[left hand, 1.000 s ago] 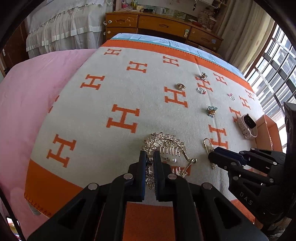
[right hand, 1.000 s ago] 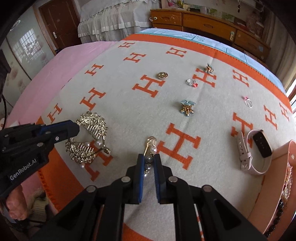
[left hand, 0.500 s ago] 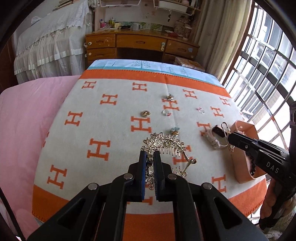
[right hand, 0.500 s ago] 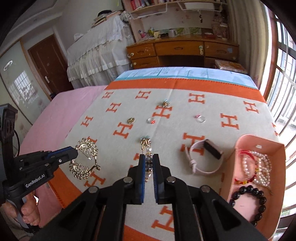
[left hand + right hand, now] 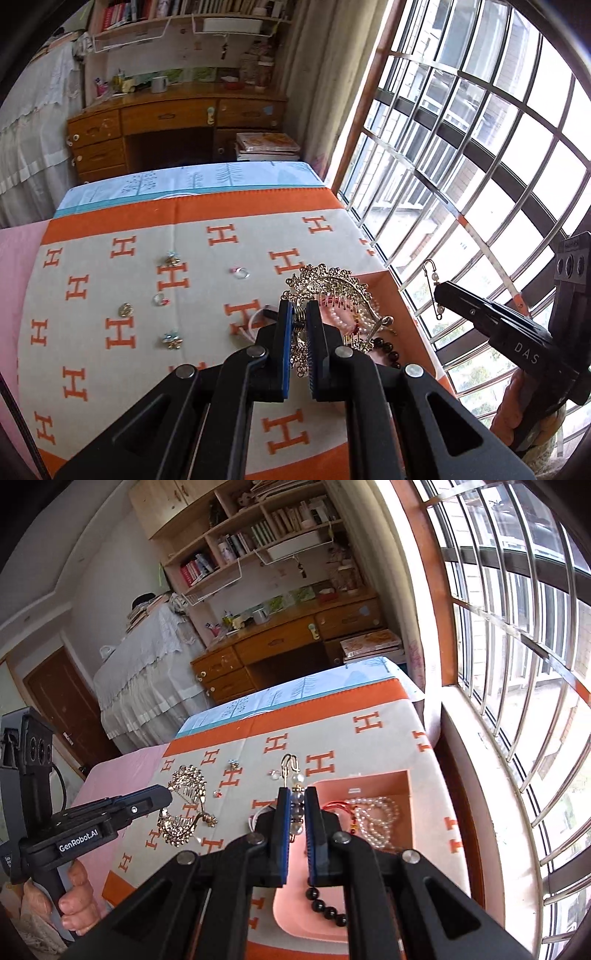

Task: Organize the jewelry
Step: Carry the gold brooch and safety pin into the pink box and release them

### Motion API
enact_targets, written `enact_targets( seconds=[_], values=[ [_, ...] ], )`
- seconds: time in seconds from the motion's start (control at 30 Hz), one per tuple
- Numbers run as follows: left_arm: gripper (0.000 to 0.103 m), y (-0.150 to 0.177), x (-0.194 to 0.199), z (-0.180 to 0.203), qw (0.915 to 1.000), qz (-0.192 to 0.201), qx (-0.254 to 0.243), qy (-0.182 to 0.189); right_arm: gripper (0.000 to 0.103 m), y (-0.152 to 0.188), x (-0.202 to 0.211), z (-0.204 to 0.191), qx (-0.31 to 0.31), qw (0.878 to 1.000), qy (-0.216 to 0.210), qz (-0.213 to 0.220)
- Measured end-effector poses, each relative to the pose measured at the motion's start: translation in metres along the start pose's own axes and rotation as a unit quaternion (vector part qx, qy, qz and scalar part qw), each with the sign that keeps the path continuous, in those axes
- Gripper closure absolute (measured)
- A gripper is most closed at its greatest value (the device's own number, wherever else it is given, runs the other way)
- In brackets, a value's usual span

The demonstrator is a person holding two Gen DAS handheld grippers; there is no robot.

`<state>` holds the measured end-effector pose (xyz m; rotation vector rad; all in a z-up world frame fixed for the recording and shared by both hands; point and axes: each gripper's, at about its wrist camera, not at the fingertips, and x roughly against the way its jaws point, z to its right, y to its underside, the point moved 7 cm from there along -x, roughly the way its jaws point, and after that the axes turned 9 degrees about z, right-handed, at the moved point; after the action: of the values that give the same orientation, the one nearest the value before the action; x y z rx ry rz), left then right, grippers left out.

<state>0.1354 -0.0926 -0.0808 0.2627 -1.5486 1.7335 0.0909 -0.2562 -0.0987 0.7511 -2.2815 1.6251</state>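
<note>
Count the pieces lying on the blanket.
6: a far brooch, a far ring right of it, a near ring and gold charm mid-left, a near brooch, a watch half hidden behind the left claw. More may be hidden.

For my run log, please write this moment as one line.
left gripper: shut on gold hair comb | right gripper: shut on pearl brooch pin | both lifted near pink box | rings remain on blanket

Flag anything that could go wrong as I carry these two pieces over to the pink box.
1. The gold hair comb is pinched only at one end by the left gripper; it could swing or slip.
2. Its teeth may snag the pearl strands in the pink box.
3. The pearl brooch pin in the right gripper might drop outside the box.
</note>
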Motion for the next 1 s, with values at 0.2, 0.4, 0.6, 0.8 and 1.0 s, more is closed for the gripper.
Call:
enact_targets(
  seconds=[0.2, 0.4, 0.6, 0.8, 1.0],
  values=[
    [0.098, 0.015, -0.041, 0.04, 0.9983, -0.046, -0.011, 0.033, 0.096, 0.013, 0.0, 0.031, -0.017, 1.0, 0.012, -0.017],
    [0.098, 0.05, -0.072, 0.069, 0.9926, -0.101, -0.039, 0.056, 0.096, 0.027, -0.008, 0.049, -0.03, 0.999, 0.02, -0.039],
    [0.097, 0.084, -0.085, 0.08, 0.9852, -0.142, -0.069, 0.067, 0.096, 0.04, -0.018, 0.051, -0.018, 0.997, 0.024, -0.067],
    [0.051, 0.084, -0.067, 0.075, 0.9877, -0.116, -0.089, 0.056, 0.096, 0.054, -0.028, 0.049, -0.011, 0.995, 0.029, -0.09],
    [0.022, 0.067, -0.043, 0.058, 0.9929, -0.07, -0.091, 0.031, 0.095, 0.061, -0.036, 0.053, -0.015, 0.992, 0.055, -0.112]
  ],
)
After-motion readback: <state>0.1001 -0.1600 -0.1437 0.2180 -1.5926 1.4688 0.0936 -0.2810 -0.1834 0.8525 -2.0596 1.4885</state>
